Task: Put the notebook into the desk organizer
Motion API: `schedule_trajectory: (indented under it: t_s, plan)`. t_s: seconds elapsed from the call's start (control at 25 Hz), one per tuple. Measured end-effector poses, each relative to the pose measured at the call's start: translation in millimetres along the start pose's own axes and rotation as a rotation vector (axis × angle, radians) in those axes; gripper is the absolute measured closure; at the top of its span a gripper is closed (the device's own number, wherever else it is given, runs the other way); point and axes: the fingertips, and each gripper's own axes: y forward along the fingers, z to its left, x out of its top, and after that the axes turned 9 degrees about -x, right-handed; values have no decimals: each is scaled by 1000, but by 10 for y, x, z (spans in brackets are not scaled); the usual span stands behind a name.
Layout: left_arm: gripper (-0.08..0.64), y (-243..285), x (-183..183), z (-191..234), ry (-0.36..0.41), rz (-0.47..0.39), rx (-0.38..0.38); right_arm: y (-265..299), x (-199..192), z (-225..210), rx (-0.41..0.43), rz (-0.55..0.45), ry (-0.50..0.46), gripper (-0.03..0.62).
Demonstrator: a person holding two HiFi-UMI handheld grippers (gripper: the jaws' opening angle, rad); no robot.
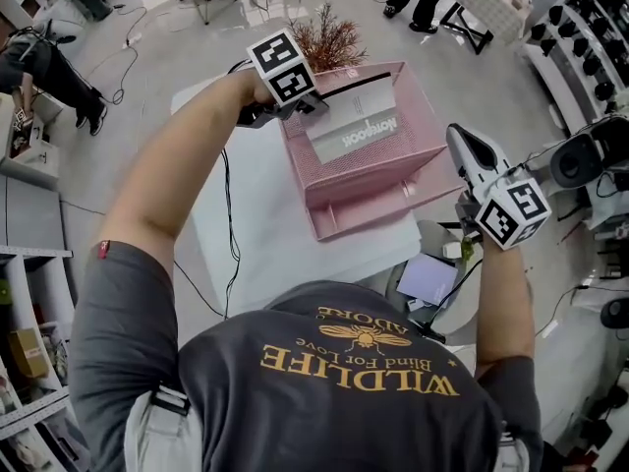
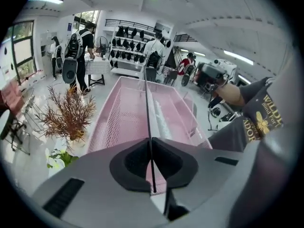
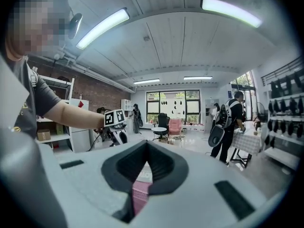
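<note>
A pink mesh desk organizer [image 1: 344,209] stands on the white table [image 1: 256,244]. A grey notebook [image 1: 359,126] stands slanted inside its rear compartment. My left gripper [image 1: 313,108] is shut on the notebook's left edge. In the left gripper view the notebook [image 2: 148,113] shows edge-on as a thin dark line clamped between the jaws of that gripper [image 2: 152,167], above the organizer [image 2: 118,115]. My right gripper [image 1: 456,141] is at the organizer's right corner. In the right gripper view, that gripper [image 3: 145,175] has its jaws closed on pink mesh [image 3: 140,196].
A dried-branch plant [image 1: 327,37] stands just behind the organizer. A black cable [image 1: 232,234] runs across the table's left part. A purple sheet [image 1: 428,278] lies low at the table's right. People and equipment racks are farther off in the room.
</note>
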Motion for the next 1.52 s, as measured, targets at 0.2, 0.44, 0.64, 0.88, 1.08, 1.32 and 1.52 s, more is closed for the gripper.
schedule_trajectory:
  t_s: [0.2,0.44,0.64,0.88,1.08,1.32,1.52]
  plan:
    - [523,158,-62,214,76,94,168,26,-11,-14,-8,4,-2,592]
    - [491,246,-90,300,148,149,296,63,-9,-40,-1,0,2,592]
    - [472,279,-75,345,217,176,408,66,-23,-65,10,-3,3,592]
    - [373,247,32,457,298,159,575,29,-45,-88,25,-8,9,592]
    - [275,164,77,503,338,134,743,-75,-56,-146,38,-20,12,592]
    - [233,-119,98,244,197,-77,801,-259,17,-223,70,-49,10,592]
    - [238,-615,57,-208,54,-366,892,-437,102,-208,136,-85,4,592]
